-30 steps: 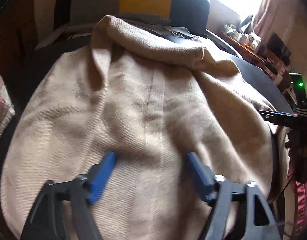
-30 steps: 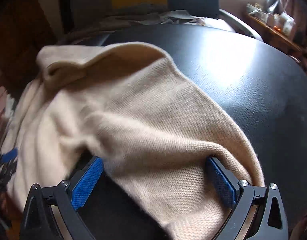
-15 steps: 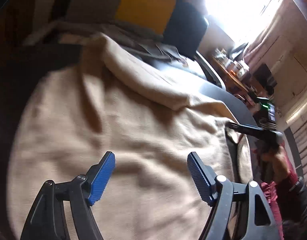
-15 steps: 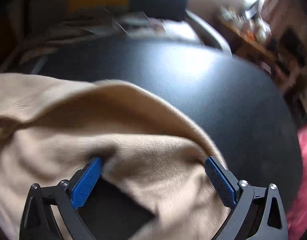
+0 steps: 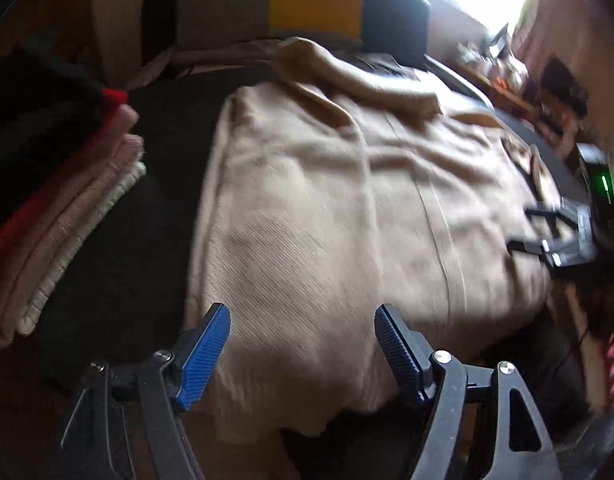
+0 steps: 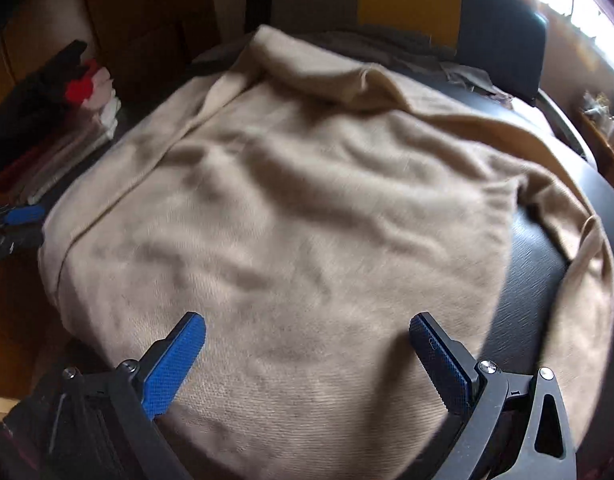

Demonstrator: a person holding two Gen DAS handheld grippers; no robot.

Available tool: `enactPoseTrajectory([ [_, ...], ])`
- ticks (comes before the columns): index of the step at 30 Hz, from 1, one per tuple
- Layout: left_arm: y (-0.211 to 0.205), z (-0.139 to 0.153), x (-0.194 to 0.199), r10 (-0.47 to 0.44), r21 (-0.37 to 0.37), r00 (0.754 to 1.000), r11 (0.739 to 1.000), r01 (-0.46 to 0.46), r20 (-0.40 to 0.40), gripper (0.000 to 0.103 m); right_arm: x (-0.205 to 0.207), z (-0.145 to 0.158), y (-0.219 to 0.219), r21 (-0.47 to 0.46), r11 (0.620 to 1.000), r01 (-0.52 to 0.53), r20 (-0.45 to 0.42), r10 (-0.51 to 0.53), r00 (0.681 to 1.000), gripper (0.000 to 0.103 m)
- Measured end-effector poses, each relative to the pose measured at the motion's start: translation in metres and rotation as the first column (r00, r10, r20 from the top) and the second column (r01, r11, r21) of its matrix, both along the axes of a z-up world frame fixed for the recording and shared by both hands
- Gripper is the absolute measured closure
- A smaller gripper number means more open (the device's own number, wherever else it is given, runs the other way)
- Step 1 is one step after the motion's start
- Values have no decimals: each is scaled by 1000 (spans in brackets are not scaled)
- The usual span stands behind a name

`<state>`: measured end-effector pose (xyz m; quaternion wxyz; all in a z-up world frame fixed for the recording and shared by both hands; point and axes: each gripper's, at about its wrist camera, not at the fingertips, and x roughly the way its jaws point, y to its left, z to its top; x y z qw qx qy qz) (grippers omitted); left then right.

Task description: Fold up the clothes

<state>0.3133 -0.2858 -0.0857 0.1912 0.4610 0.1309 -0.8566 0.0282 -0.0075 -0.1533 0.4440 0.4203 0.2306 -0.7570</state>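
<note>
- Left wrist view: the left gripper (image 5: 303, 340) has its jaws wide apart and holds nothing; it hangs over the near edge of the beige sweater (image 5: 347, 208).
- The sweater lies spread on the dark table (image 5: 139, 208), its collar at the far side.
- A stack of folded clothes (image 5: 59, 208) sits on the left, apart from the sweater.
- Right wrist view: the right gripper (image 6: 307, 356) also has its jaws apart, empty, above the sweater (image 6: 291, 208).
- One sleeve (image 6: 587, 272) curves on the right over the table (image 6: 531, 264).
- The folded stack (image 6: 67, 120) is at the far left.
</note>
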Motion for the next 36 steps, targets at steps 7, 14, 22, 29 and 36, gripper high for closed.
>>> enactPoseTrajectory([
  [7, 13, -17, -43, 19, -74, 997, 997, -13, 81, 37, 2, -8, -9, 28, 999, -17, -39, 18, 999, 0],
  [14, -51, 5, -11, 176, 185, 984, 969, -166, -41, 75, -16, -7, -6, 27, 1000, -5, -30, 6, 1000, 0],
  [22, -69, 40, 26, 192, 115, 979, 976, -183, -70, 79, -63, 0, 9, 29, 996, 84, -2, -84, 996, 0],
  [29, -1, 37, 5, -27, 116, 997, 993, 35, -74, 51, -56, 9, 7, 15, 991, 130, -16, -129, 991, 0],
  [36, 64, 0, -61, -126, -15, 990, 992, 127, 58, 51, -45, 11, 13, -27, 989, 148, -37, -149, 988, 0],
])
